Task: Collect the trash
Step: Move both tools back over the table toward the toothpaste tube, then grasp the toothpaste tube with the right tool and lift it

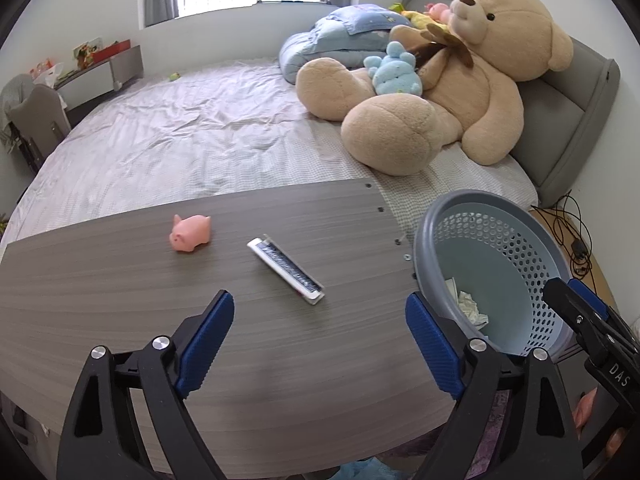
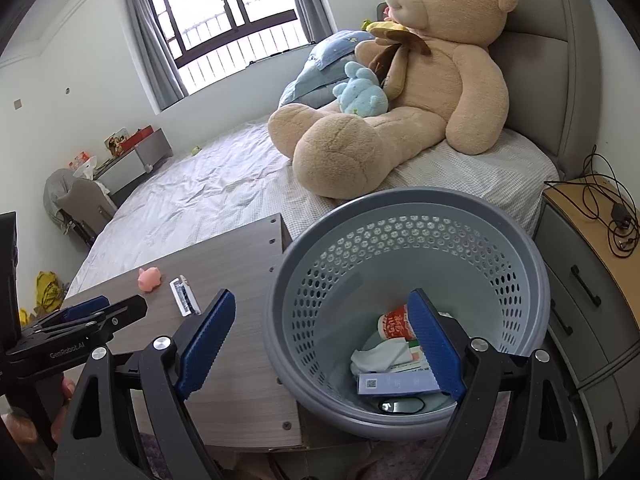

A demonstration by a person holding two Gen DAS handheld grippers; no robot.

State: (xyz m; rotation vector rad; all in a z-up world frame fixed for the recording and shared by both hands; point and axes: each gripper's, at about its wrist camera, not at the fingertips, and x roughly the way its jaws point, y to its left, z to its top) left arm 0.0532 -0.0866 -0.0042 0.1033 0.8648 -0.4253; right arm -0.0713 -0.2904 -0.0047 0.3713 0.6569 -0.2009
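Observation:
A flat white and dark wrapper box (image 1: 285, 271) lies on the grey wooden table (image 1: 120, 304), just ahead of my open, empty left gripper (image 1: 320, 328). It also shows in the right wrist view (image 2: 185, 295). A blue perforated basket (image 2: 408, 280) stands at the table's right end and holds a red cup (image 2: 394, 323), crumpled paper (image 2: 376, 356) and a small blue box (image 2: 398, 383). My right gripper (image 2: 320, 332) is open and empty above the basket's near rim. The basket (image 1: 500, 260) also shows in the left wrist view with crumpled paper (image 1: 470, 306) inside.
A pink pig toy (image 1: 190, 233) sits on the table left of the wrapper. Behind the table is a bed (image 1: 180, 140) with a big teddy bear (image 1: 460, 80) and a blue plush (image 1: 394, 70). A wooden nightstand (image 2: 592, 248) with cables stands right of the basket.

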